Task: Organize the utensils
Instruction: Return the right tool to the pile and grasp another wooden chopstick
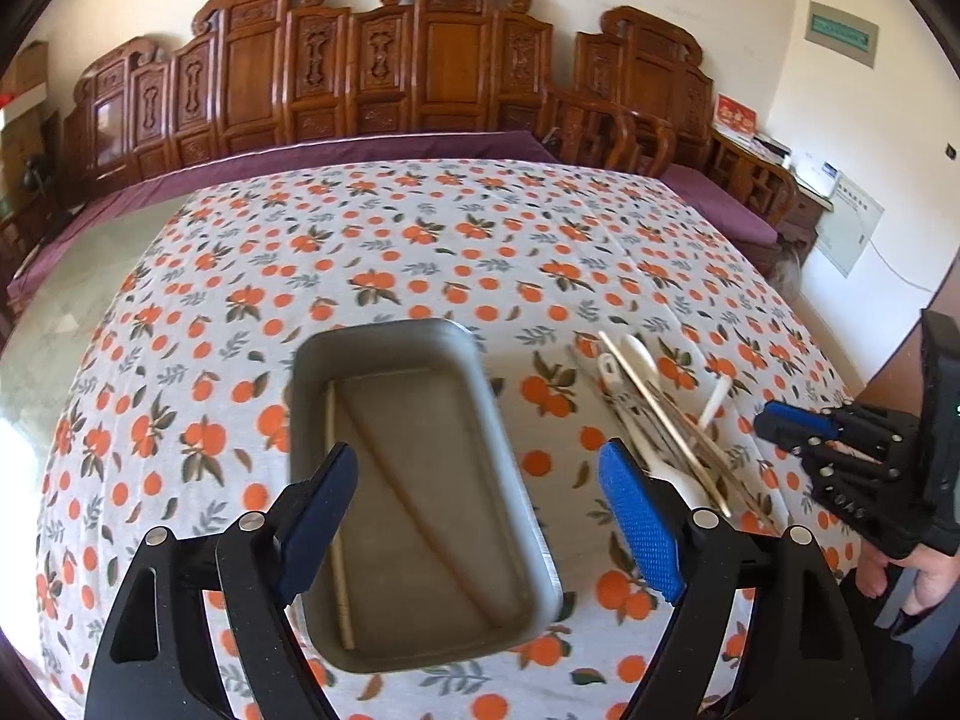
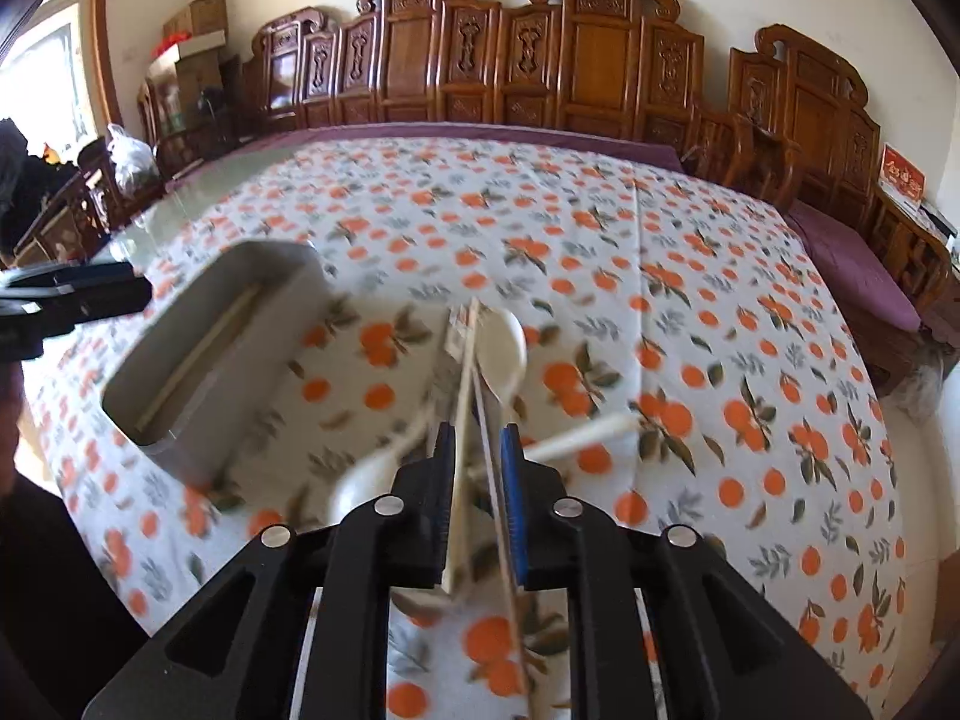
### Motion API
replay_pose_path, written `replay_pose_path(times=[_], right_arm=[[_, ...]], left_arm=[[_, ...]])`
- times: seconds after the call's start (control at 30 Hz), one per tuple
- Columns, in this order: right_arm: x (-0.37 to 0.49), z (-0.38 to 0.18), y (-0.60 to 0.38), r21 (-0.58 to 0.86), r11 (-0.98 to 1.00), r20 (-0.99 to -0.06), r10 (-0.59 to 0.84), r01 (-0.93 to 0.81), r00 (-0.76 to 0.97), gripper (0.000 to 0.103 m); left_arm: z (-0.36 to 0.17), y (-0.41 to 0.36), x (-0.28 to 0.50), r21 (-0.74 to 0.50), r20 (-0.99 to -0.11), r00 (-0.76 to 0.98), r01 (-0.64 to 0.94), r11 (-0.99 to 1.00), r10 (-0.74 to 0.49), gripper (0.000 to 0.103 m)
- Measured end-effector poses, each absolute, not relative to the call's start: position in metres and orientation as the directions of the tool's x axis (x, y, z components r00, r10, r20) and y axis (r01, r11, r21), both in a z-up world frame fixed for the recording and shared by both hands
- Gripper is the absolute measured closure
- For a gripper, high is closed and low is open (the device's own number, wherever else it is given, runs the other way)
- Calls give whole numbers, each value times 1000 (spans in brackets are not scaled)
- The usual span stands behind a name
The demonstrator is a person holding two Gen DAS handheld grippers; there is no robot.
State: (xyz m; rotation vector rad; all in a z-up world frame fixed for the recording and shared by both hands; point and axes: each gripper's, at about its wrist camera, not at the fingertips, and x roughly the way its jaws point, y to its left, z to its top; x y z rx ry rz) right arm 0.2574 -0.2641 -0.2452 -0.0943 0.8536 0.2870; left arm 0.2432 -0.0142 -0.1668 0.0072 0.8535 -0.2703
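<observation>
We're seeing one grey tray (image 1: pixel 420 360) sitting on the orange-print tablecloth (image 1: pixel 420 222), with two chopsticks (image 1: pixel 339 516) lying inside it: one along the left wall, one diagonal across the floor.

The left gripper (image 1: pixel 480 510) is hovering over the tray's near end, jaws spread wide, nothing between them.

Just to the right of the tray, loose utensils are piled on the cloth: two white spoons (image 2: pixel 507 342), plus a bundle of thin sticks and metal pieces too blurred for us to count.

The right gripper (image 2: pixel 477 504) is sitting over that pile, jaws a narrow gap apart. Two sticks are passing between the pads, one pale chopstick (image 2: pixel 462 420) and one thinner stick (image 2: pixel 489 456). We cannot tell whether the pads are pressing on them.

A person's hand (image 1: pixel 918 576) is holding the right gripper's handle.
</observation>
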Motion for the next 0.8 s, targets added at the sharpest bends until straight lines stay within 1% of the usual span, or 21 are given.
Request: replay_pose_path(times=[0.23,0.57,0.73,0.8], right_arm=[[250,-274,-270,50,958,-790,210,-281,576,86],[238,-290,-274,68,956,-815,219,-286,537,86],[232,-299,-273,43,954,-836,197,-296,512,86],[230,-303,-271,12,952,-845,174,-307,506,86]], left_arm=[[-176,-45,238,-86,-762,600,282,956,-245,24],[-186,-74,230,-68,-776,577,325,943,-255,24],[-190,-82,227,-52,-782,571,338,940,-249,24],[-191,-83,226,-48,-785,569,341,939,-247,24]])
